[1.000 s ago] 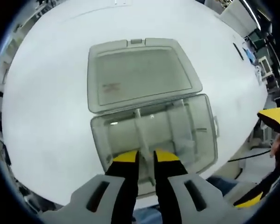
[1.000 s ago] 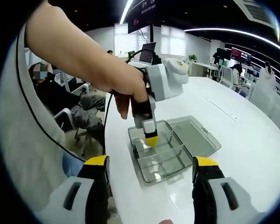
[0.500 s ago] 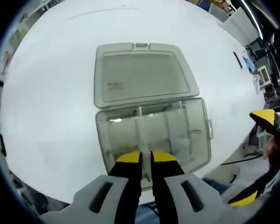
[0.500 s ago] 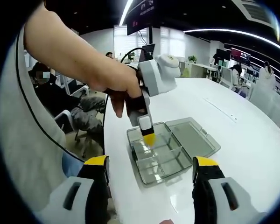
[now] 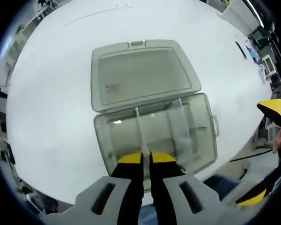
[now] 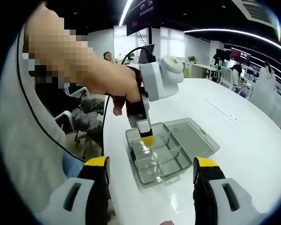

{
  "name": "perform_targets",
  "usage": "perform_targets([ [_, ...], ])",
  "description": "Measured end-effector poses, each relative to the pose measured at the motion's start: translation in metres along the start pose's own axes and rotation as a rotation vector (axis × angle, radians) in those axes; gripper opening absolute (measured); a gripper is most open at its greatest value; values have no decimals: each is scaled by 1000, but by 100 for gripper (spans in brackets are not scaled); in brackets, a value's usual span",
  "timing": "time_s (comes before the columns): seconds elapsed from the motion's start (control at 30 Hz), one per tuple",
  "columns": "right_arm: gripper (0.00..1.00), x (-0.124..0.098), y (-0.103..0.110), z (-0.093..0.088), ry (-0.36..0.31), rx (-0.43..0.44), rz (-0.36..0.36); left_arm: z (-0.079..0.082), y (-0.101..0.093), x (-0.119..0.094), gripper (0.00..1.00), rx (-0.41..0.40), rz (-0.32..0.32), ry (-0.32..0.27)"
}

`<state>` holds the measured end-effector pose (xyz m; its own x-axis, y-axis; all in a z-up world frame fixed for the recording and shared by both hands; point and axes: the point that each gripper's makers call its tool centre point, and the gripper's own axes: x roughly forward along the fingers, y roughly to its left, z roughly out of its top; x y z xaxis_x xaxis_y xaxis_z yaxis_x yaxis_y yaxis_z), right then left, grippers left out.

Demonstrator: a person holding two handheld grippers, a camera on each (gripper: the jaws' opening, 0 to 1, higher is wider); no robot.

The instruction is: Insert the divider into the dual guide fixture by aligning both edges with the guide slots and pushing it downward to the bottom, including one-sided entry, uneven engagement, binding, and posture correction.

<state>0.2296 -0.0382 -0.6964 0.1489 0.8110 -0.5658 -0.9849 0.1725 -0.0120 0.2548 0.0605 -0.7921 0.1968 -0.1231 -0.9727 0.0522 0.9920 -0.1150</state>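
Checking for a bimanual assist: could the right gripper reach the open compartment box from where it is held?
Probably yes. The right gripper is open, held short of the compartment box, with bare white table between; only the left gripper over the box's far side crowds it.

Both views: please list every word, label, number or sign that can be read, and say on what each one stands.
None can be read.
A small reddish mark on the open lid of the box: too blurred to read.
Red signs on the dark hanging screen: too small and blurred to read.
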Motion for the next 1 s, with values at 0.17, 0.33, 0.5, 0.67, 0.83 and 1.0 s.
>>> perform_targets([
  [0.17,70,0,0,1,0,0,0,0,-2,0,0,12,17,2],
  [0.33,70,-2,0,0,2,-1,-3,-2,-2,-1,0,5,19,2],
  [0.5,70,-5,-1,-3,6,3,-5,-1,-2,3,0,33,41,3],
  [0.67,70,-9,-3,-6,11,3,-10,-3,0,4,0,11,34,2],
  [0.83,70,-11,-5,-11,18,14,-10,-3,1,8,0,23,43,14],
  [1.0,70,-14,-7,-11,20,8,-7,-3,2,10,0,13,38,22],
])
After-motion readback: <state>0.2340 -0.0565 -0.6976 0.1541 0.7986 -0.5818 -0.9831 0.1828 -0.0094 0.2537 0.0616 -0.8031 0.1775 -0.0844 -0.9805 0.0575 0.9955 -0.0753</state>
